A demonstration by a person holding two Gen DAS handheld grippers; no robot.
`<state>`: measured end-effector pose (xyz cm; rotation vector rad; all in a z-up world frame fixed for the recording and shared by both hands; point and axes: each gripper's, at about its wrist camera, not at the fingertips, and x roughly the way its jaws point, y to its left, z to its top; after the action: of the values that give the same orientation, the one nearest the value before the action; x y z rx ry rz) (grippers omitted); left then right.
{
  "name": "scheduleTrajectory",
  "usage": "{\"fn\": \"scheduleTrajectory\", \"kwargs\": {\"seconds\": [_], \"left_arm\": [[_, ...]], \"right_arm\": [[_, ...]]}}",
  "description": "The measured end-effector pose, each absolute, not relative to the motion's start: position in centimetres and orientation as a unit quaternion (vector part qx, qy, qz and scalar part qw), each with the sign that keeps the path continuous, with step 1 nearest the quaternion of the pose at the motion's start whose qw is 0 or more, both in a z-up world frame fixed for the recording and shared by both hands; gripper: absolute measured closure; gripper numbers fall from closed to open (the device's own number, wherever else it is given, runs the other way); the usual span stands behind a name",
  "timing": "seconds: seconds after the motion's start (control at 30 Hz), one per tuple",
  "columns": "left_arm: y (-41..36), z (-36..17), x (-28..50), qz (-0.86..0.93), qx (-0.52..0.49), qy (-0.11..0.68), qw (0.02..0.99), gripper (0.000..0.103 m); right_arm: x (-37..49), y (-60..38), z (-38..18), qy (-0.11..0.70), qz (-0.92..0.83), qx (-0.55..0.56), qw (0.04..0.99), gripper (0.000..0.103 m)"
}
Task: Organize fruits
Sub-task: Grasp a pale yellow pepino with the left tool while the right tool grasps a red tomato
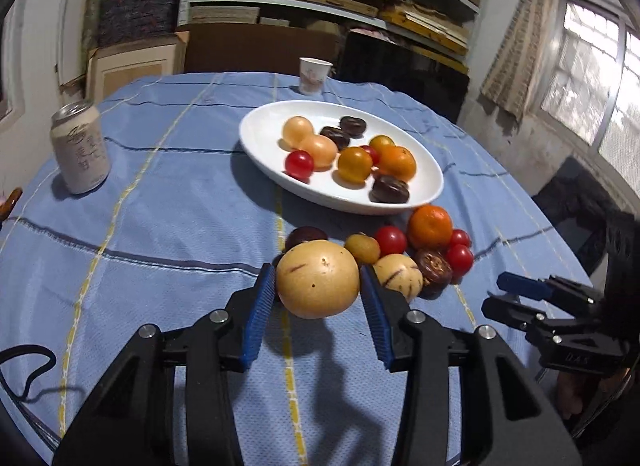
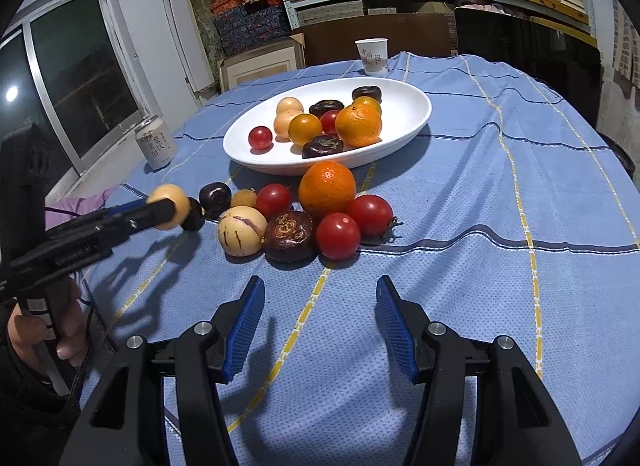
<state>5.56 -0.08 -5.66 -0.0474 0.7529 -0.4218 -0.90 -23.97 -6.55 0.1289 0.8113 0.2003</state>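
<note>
Currently, left gripper (image 1: 318, 286) jaws clamp a pale yellow melon-like fruit (image 1: 317, 279) between the pads, lifted off the tablecloth (image 1: 160, 225); right gripper (image 2: 320, 322) jaws stand apart, empty; risk: smooth round fruit slipping forward out of them short of the white dish (image 1: 264, 153).

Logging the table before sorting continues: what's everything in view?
tablecloth: one, blue checked, covering table
plate: one, white, centre, holding ten fruits
mandarin: one, orange, loose before plate
tomatoes: three, red, loose beside mandarin
striped fruit: one, pale yellow, pile's left
small yellow fruit: one, yellow, in pile
dark fruits: at least two, brown-purple, in pile
can: one, white, left
paper cup: one, white, far edge
left tool: one, black-blue, shut on pale fruit
right tool: one, black-blue, open, empty
</note>
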Motion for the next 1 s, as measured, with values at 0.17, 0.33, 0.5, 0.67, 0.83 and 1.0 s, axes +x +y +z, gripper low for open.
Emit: {"fn": "scheduleTrajectory", "kwargs": {"seconds": [0.17,0.33,0.5,0.67,0.83,1.0], "left_arm": [[-0.2,-5.7,5.8,-0.208,-0.022,0.37,0.905,0.06],[0.0,-5.9,5.9,-0.212,-0.028,0.373,0.903,0.06],[-0.1,-6.0,5.9,-0.216,-0.028,0.374,0.902,0.06],[-0.1,-6.0,5.9,-0.218,-0.028,0.375,0.901,0.06],[-0.2,-6.0,5.9,-0.22,-0.029,0.376,0.9,0.06],[-0.2,-6.0,5.9,-0.22,-0.028,0.376,0.9,0.06]], "right_arm": [[0.1,-24.0,-6.3,0.405,0.092,0.067,0.907,0.047],[1.6,-24.9,-5.6,0.402,0.08,0.081,0.908,0.051],[2.6,-24.2,-6.1,0.41,0.086,0.074,0.905,0.062],[3.2,-24.0,-6.6,0.419,0.09,0.079,0.9,0.064],[3.6,-24.1,-6.9,0.421,0.094,0.092,0.897,0.064],[4.1,-24.5,-7.2,0.425,0.095,0.108,0.894,0.064]]}}
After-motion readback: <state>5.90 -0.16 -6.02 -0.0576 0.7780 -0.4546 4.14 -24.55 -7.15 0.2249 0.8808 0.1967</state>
